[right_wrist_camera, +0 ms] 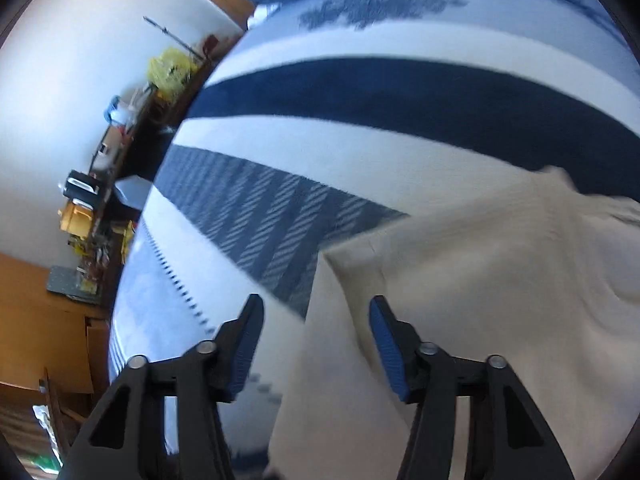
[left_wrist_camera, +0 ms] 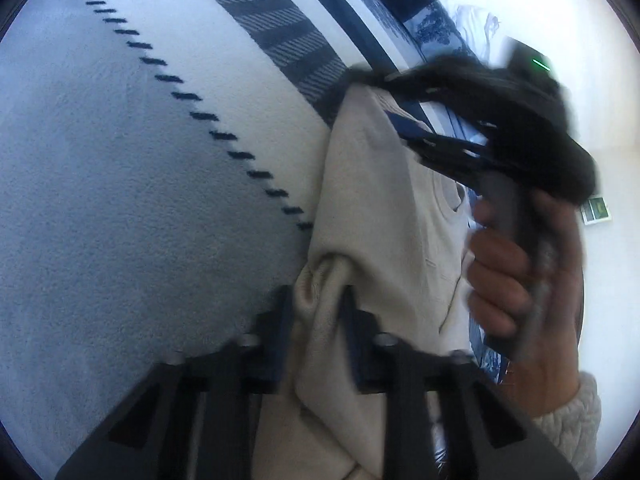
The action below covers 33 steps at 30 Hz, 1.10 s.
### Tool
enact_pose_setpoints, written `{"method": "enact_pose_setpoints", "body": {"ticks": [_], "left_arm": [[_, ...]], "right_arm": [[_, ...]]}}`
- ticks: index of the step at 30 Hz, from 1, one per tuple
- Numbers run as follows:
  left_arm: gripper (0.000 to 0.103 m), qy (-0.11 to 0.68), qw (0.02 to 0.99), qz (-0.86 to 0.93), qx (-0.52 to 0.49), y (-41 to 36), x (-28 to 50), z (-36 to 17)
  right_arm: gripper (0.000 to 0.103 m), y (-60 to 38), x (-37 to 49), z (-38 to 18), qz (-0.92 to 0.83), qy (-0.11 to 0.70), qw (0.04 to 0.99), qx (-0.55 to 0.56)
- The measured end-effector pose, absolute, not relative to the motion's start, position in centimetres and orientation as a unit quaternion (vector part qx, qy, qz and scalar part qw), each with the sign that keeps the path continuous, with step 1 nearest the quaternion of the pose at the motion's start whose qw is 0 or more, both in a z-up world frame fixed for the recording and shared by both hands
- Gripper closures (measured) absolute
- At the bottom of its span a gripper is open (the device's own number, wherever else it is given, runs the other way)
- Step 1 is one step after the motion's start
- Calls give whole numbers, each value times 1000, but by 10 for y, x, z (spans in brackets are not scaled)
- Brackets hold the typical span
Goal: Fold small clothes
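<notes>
A beige garment (left_wrist_camera: pixel 360 216) is held lifted over the striped blanket (left_wrist_camera: pixel 140 180).

The garment is judged soft, light and limp, so it is best taken at a hem or ribbed edge. A bunched ribbed fold is pinched between the nearly closed fingers of the left gripper (left_wrist_camera: pixel 316 320), above the blanket. The right gripper (right_wrist_camera: pixel 316 320) is spread wide, with nothing clamped, its fingers straddling the garment's corner over the blanket. In the left view, the right hand (left_wrist_camera: pixel 516 280) is seen wrapped around its handle, beside the garment.

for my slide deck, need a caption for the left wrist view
Left tool pinching a beige garment above a striped blanket.
</notes>
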State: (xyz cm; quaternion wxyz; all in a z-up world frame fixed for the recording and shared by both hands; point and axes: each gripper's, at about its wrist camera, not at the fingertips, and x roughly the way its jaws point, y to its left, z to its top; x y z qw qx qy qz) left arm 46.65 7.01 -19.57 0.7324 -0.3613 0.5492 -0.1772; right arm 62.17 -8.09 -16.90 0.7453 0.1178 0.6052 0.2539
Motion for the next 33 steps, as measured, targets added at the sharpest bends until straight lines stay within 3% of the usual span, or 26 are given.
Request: {"method": "enact_pose_setpoints", "body": {"ticks": [1, 2, 7, 12, 16, 18, 19, 20, 23, 27, 33], "left_arm": [[93, 548, 733, -174, -362, 70, 465, -194], [93, 543, 736, -170, -366, 74, 464, -191], [94, 496, 769, -166, -366, 85, 454, -164], [89, 530, 765, -120, -345, 86, 462, -176], [71, 510, 784, -96, -342, 104, 458, -168], [69, 500, 796, -94, -328, 105, 456, -159], [69, 500, 798, -94, -323, 104, 456, -157], [69, 500, 800, -96, -317, 101, 453, -153], [69, 498, 807, -116, -294, 86, 444, -135], [53, 489, 822, -145, -254, 58, 420, -113], [52, 512, 829, -158, -161, 11, 366, -121]], "right_arm": [[65, -74, 627, -178, 250, 614, 741, 108], [99, -70, 630, -187, 234, 622, 741, 89], [98, -91, 636, -138, 237, 545, 791, 144], [98, -94, 648, -159, 199, 559, 793, 136], [86, -94, 650, -183, 184, 589, 775, 136], [69, -116, 631, -155, 207, 556, 787, 170], [44, -125, 621, -143, 213, 546, 791, 175], [34, -138, 602, -129, 217, 534, 797, 178], [34, -188, 526, -91, 214, 506, 814, 189], [34, -270, 418, -77, 167, 498, 817, 237], [34, -382, 266, -124, 40, 499, 805, 318]]}}
